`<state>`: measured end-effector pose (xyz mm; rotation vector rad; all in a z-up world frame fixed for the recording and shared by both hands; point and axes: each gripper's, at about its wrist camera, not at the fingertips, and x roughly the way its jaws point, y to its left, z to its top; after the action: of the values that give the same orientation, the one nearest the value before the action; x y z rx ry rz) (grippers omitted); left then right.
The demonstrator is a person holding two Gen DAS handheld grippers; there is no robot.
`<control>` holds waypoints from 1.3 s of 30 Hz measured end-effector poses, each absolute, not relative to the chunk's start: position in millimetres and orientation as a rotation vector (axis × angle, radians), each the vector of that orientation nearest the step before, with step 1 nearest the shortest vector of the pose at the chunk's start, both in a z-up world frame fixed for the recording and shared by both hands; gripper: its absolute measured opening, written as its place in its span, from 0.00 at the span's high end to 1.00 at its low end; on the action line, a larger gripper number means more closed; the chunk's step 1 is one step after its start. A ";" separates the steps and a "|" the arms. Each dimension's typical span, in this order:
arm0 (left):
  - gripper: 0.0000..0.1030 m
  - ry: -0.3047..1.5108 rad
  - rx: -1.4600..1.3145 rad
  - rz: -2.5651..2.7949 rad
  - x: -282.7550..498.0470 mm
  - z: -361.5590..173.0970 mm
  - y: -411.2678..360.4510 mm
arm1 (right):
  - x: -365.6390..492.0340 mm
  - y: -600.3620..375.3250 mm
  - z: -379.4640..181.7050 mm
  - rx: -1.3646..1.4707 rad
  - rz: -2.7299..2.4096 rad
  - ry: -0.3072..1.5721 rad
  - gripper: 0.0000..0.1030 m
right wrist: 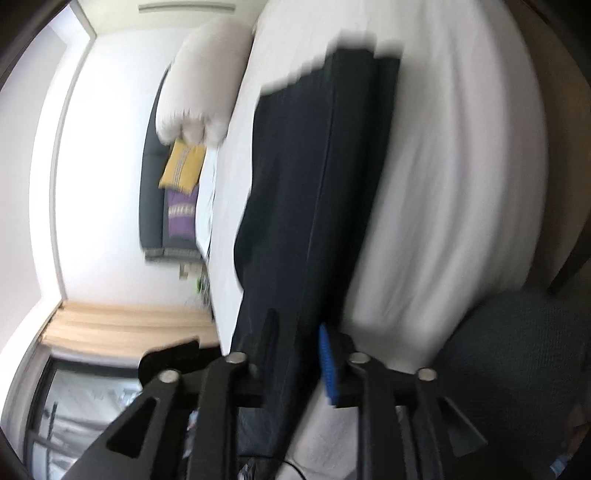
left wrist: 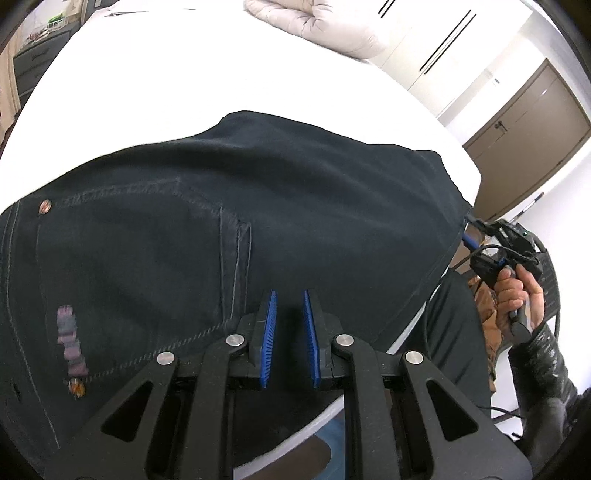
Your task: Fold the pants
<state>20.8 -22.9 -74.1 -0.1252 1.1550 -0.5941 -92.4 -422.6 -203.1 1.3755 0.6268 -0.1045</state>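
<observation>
Dark navy pants [left wrist: 258,206] lie spread on the white bed [left wrist: 166,92], with a back pocket and copper rivet on the left. My left gripper [left wrist: 290,321] is over their near edge, its blue pads close together and dark cloth filling the narrow gap. At the pants' right end a hand [left wrist: 517,295] holds my right gripper [left wrist: 471,230]. The right wrist view is blurred and rolled sideways. There the pants [right wrist: 314,184] run as a long folded strip along the bed [right wrist: 443,184]. My right gripper [right wrist: 297,347] has its jaws apart around the strip's near end, the pads not pressing.
A folded beige duvet [left wrist: 325,26] lies at the bed's far side. A brown door [left wrist: 535,129] and white wardrobe stand to the right, a dresser [left wrist: 33,62] to the left. Yellow [right wrist: 183,166] and purple [right wrist: 181,214] cushions sit on a dark sofa. A dark chair [right wrist: 517,350] is close by.
</observation>
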 end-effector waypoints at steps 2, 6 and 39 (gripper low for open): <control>0.86 1.166 -0.110 -0.594 25.9 -79.6 -26.3 | -91.9 -436.7 -200.0 1.375 -0.145 0.600 0.54; 0.86 1.202 -0.131 -0.583 32.5 -96.1 -27.0 | -93.5 -460.4 -205.7 1.404 -0.253 0.629 0.57; 0.91 1.074 -0.416 -0.339 133.3 -104.4 78.7 | 92.5 -456.2 -186.1 1.126 -0.301 0.795 1.00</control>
<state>133.3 78.7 -104.4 -0.4163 1.0737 -0.3385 92.5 -456.2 -186.1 1.1262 0.7945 -0.3012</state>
